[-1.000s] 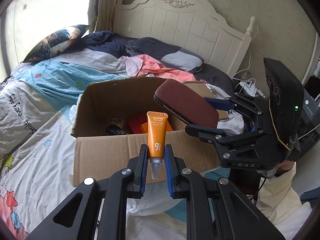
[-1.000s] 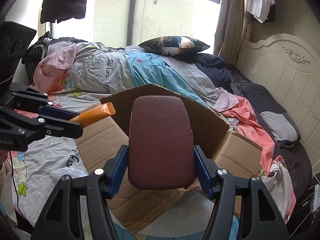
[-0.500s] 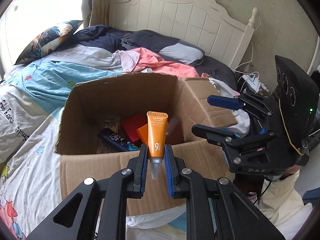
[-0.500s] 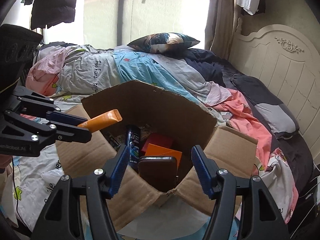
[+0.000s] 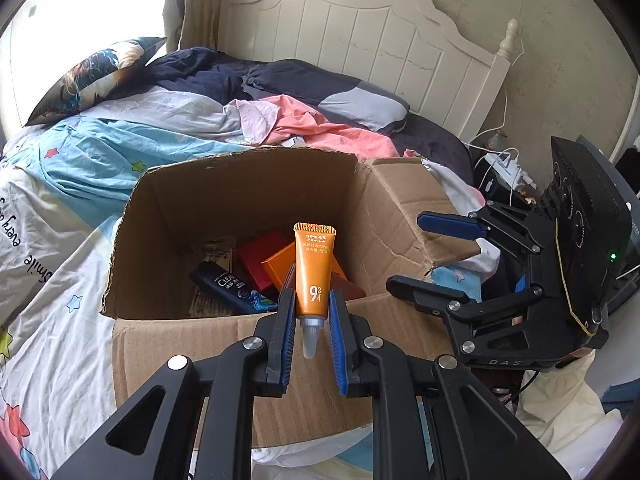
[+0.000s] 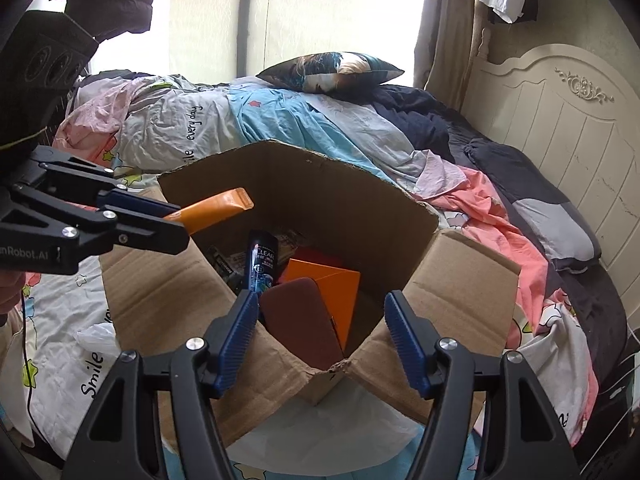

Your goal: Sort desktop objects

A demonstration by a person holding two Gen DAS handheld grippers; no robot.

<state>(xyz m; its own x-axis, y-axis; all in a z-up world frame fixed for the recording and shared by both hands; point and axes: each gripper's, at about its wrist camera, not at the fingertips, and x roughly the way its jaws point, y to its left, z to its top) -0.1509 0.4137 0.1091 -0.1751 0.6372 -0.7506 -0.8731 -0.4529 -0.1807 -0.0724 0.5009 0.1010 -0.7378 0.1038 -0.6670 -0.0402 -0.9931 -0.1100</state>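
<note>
An open cardboard box (image 5: 248, 344) (image 6: 332, 200) sits on the bed. My left gripper (image 5: 311, 312) (image 6: 176, 220) is shut on a small orange tube (image 5: 314, 268) (image 6: 218, 208), cap down, held above the box's near wall. My right gripper (image 6: 320, 316) (image 5: 404, 252) stands open over the box's corner with nothing between its fingers. Below it a maroon case (image 6: 300, 320) lies inside the box, leaning on an orange box (image 6: 336, 284) (image 5: 280, 268). A dark Clear bottle (image 5: 228, 286) (image 6: 262, 264) and a red box (image 5: 260, 256) also lie inside.
Rumpled bedding (image 5: 60, 208) (image 6: 280, 120) surrounds the box, with a printed pillow (image 5: 96, 72) (image 6: 332, 70) and a white headboard (image 5: 360, 52) behind. A power strip with cables (image 5: 504, 164) sits at the right. A white plastic bag (image 6: 320, 436) lies under the box's front corner.
The right gripper opened and let go of the maroon case, which dropped into the box. The left gripper with the orange tube has come closer over the box.
</note>
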